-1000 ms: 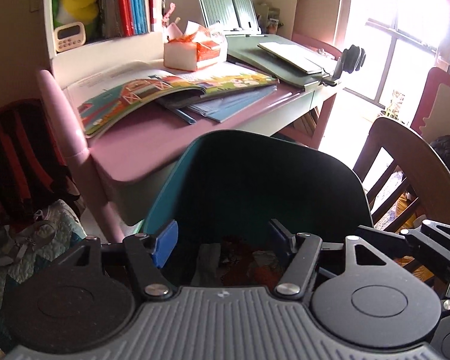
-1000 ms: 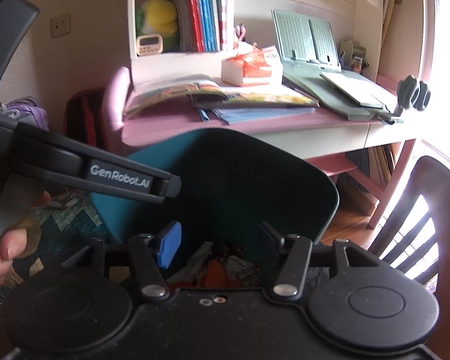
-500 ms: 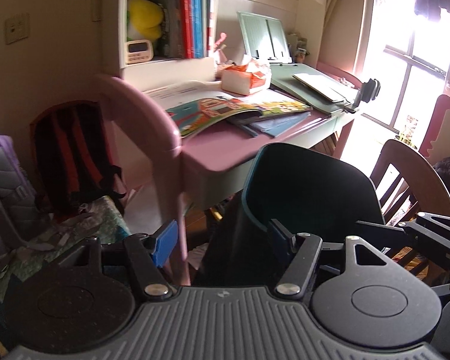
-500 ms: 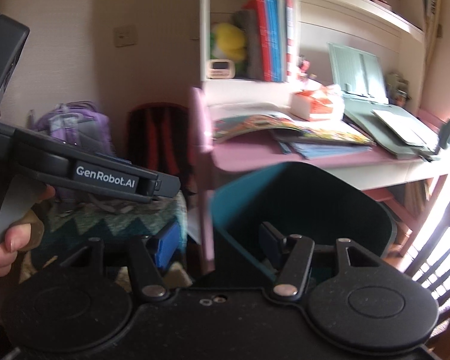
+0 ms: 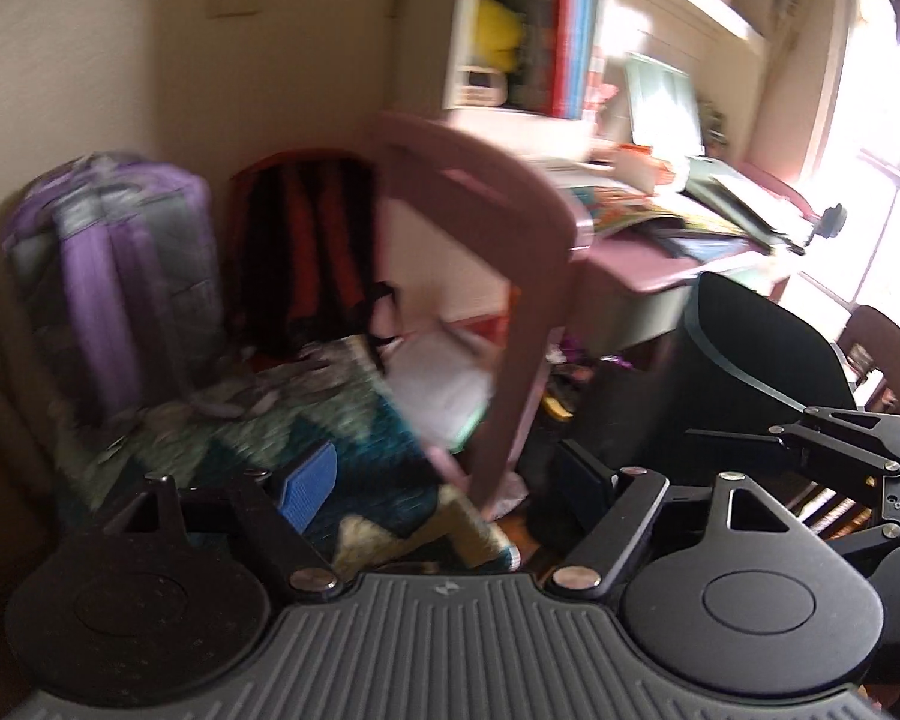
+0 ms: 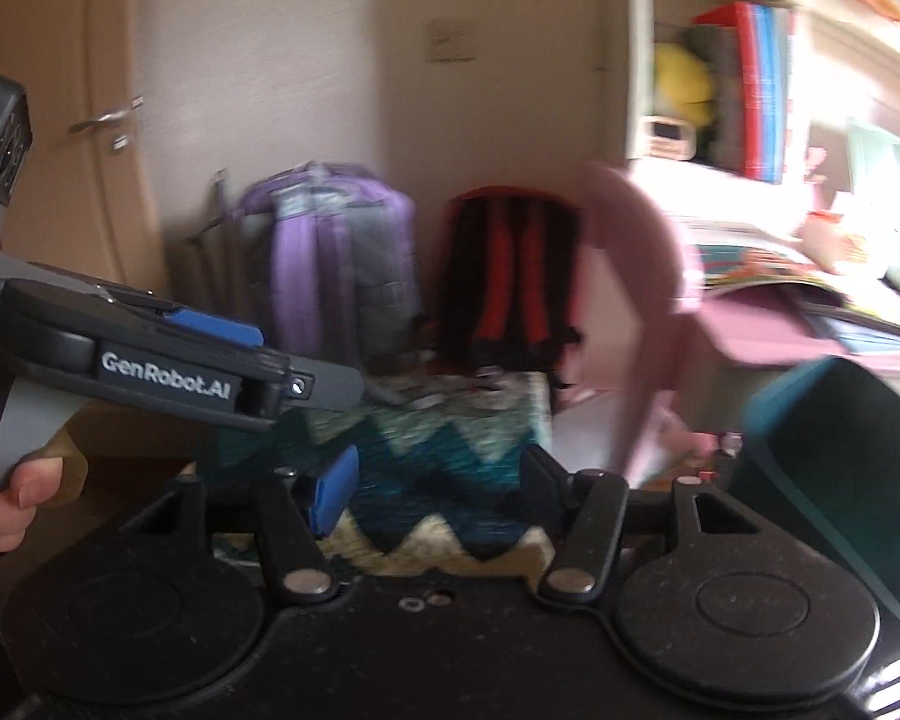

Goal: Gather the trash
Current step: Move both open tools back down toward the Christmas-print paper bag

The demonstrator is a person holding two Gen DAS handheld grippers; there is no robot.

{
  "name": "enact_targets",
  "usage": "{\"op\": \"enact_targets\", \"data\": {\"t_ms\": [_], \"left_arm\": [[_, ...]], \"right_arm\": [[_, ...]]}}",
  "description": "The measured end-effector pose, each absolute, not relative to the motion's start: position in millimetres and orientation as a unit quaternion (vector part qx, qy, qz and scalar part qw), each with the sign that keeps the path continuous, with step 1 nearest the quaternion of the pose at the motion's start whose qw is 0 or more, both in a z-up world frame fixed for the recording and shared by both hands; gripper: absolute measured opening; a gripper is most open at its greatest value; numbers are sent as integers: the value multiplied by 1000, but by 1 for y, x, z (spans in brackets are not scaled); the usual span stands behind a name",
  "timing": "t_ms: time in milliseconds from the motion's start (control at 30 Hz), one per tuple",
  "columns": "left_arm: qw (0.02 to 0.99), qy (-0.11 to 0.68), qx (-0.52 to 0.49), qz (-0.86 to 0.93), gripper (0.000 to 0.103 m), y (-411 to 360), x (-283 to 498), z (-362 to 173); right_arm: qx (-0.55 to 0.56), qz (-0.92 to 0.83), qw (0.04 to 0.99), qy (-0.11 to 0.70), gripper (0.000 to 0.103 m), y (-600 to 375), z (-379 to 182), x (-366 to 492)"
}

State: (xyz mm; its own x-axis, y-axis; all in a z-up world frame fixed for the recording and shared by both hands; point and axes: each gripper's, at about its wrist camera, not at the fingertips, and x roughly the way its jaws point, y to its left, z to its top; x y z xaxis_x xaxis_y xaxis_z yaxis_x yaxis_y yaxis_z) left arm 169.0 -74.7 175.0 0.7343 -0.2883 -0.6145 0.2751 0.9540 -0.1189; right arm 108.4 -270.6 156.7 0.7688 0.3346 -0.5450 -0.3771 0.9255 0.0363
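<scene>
**Sweeping for the next scrap**

While both tongs stood wide with nothing between them, we judged the step to be a search for more trash, the bin being out of reach of either pair. The left tongs (image 5: 444, 483) had just been opening further, still bare; the right tongs (image 6: 432, 483) were spread over the zigzag rug (image 6: 444, 444). The teal trash bin (image 5: 762, 348) sat at the right of the left view, beside the pink bench (image 5: 648, 264); in the right view it filled the lower right corner. Loose scraps (image 5: 561, 384) seemed to lie on the floor under the bench, low in the middle right, though blur kept us from naming them. To do this well, we thought it best to slow the sweep, settle on one scrap, and keep clear of the pink chair back (image 5: 510, 240).
</scene>
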Motion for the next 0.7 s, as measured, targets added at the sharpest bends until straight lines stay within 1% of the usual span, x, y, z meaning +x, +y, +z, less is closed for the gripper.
{"op": "enact_targets", "data": {"t_ms": [233,300,533,600,700], "left_arm": [[933,346,-43,-86,87,22,161,143],[931,354,-57,-68,92,51,160,130],[920,378,-102,-13,94,149,164,78],[918,382,-108,-1,100,177,164,61],[913,391,-113,10,101,211,167,32]], "right_arm": [[-47,260,915,304,59,-189,126,128],[-47,278,907,312,59,-167,117,133],[-59,334,875,346,59,-83,75,152],[-64,343,866,358,59,-64,61,158],[-71,352,852,380,59,-35,34,171]]}}
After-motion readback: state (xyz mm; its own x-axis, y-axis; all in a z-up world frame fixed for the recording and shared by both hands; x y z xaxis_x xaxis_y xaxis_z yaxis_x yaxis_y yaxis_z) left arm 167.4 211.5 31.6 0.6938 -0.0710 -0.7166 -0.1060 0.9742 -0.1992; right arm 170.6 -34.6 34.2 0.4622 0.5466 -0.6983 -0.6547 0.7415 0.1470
